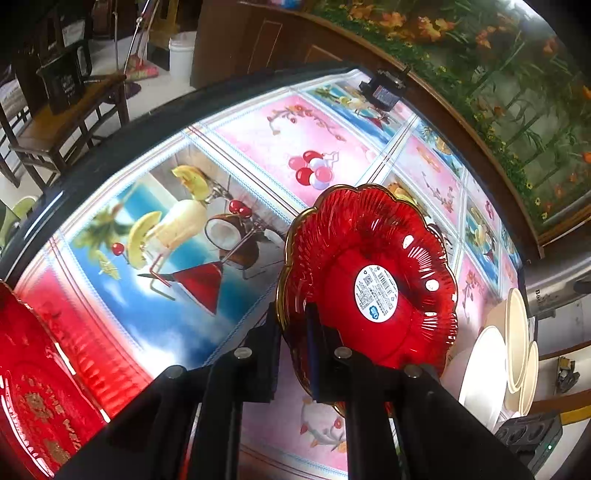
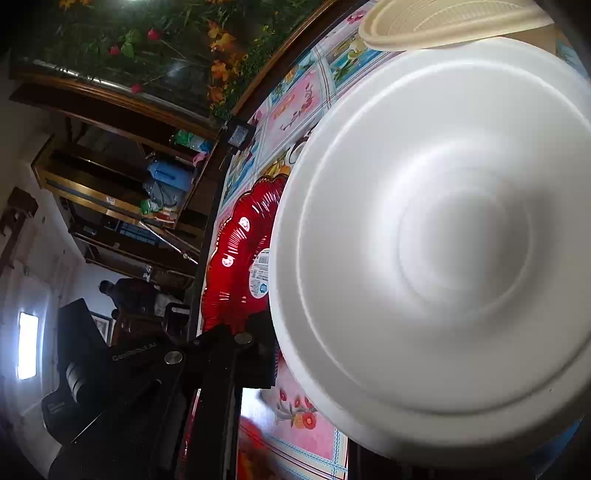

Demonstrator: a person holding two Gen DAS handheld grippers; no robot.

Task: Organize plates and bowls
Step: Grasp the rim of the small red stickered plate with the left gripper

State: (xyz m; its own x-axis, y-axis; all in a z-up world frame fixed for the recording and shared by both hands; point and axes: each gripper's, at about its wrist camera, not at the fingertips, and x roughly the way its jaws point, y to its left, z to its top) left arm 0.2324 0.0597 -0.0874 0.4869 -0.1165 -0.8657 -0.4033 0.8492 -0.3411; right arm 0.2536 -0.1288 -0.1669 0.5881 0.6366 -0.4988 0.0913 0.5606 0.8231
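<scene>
While your left gripper (image 1: 295, 339) has its jaws pinched on the gold-edged rim of the red scalloped plate (image 1: 373, 280), that plate stands tilted up on edge off the table, its underside turned toward the left wrist camera. A round white label (image 1: 376, 291) sits near the middle of that underside.

Your right gripper (image 2: 314, 369) has its jaws pressed onto the lower edge of the white foam plate (image 2: 443, 240), which is raised and tipped so its underside fills most of the right wrist view. Only one finger (image 2: 255, 358) shows there; the other is hidden behind the foam.

Just beside the red plate in the left wrist view, the foam plate's white edge (image 1: 484, 369) stands upright with cream-coloured bowls (image 1: 517, 332) right behind it. From the right wrist view one cream bowl (image 2: 450, 22) shows above the foam plate, and the red plate peeks out from behind the foam plate's left edge.

Beneath both lies the tablecloth (image 1: 184, 229), printed with squares of fruit, drinks and cherries. A second red dish (image 1: 33, 387) with gold lettering rests at the near left corner of it. At the table's far edge sits a small dark device (image 1: 384, 88). Beyond that runs a wall panel of painted flowers (image 1: 498, 66), and a wooden chair (image 1: 62, 122) stands off to the left.
</scene>
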